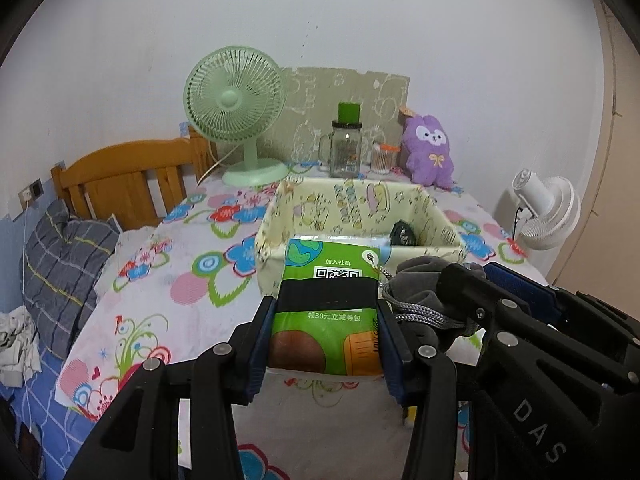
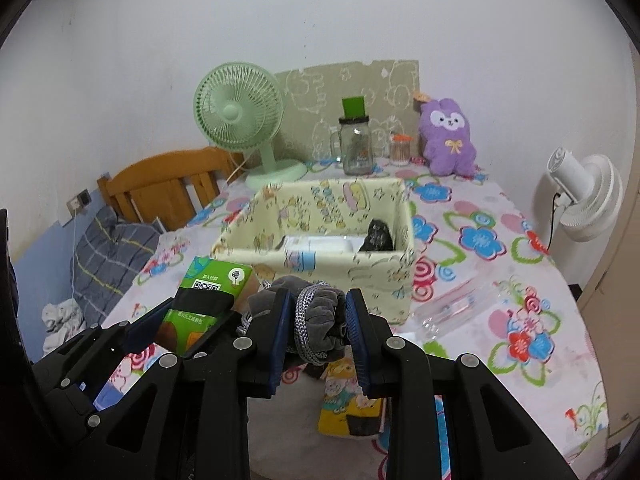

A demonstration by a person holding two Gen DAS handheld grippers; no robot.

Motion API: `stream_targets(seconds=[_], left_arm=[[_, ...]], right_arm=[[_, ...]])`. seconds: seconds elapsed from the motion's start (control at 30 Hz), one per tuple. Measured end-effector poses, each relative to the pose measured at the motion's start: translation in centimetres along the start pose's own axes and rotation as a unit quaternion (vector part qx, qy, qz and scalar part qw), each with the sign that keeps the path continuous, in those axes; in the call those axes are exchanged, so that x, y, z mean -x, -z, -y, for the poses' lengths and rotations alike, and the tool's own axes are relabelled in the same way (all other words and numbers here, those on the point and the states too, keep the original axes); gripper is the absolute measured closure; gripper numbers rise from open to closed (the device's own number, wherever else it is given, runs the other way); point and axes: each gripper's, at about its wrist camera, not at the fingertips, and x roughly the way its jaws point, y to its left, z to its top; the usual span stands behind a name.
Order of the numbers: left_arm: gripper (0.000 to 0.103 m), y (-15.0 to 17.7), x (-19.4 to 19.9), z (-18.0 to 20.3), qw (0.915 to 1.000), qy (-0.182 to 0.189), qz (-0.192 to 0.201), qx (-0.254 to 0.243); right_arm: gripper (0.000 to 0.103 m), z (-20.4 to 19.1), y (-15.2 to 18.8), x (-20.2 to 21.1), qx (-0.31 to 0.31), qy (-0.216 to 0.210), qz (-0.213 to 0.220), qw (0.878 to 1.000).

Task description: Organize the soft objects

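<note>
Nearest, the left claw (image 1: 326, 332) is clamped on a green tissue pack (image 1: 326, 312) with a black band across its middle, held above the flower-printed worktop (image 1: 176, 264). Just beside it, the right claw (image 2: 316, 332) grips a grey drawstring pouch (image 2: 320, 320), its braided cord looped between the blue pads. Under the right claw, a yellow cartoon-print packet (image 2: 348, 408) lies on the worktop, and a clear plastic bottle (image 2: 452, 308) lies on its side to the right. Just beyond both claws stands a pale yellow fabric bin (image 2: 332, 260), holding a white packet (image 2: 320, 246) and a dark item (image 2: 378, 236). Farther back, along the wall, stand a green fan (image 1: 236, 112), a glass jar (image 1: 346, 148) and a purple plush toy (image 1: 430, 148).
</note>
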Motion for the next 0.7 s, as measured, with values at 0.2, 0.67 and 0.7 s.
stream_targets(seconds=[0.2, 0.67, 0.7], left_arm=[[0.054, -1.4, 0.3, 0.6, 1.0, -0.002, 0.009, -0.002], [0.054, -3.5, 0.2, 1.6, 0.9996, 0.006, 0.028, -0.009], [0.054, -3.7, 0.1, 1.6, 0.9995, 0.006, 0.029, -0.009]], right_arm=[[0.072, 0.3, -1.3, 0.8, 0.0, 0.007, 0.009, 1.0], [0.072, 1.2, -3.5, 1.1, -0.008, 0.025, 0.025, 0.999], [0.072, 1.3, -3.7, 1.0, -0.009, 0.026, 0.026, 0.999]])
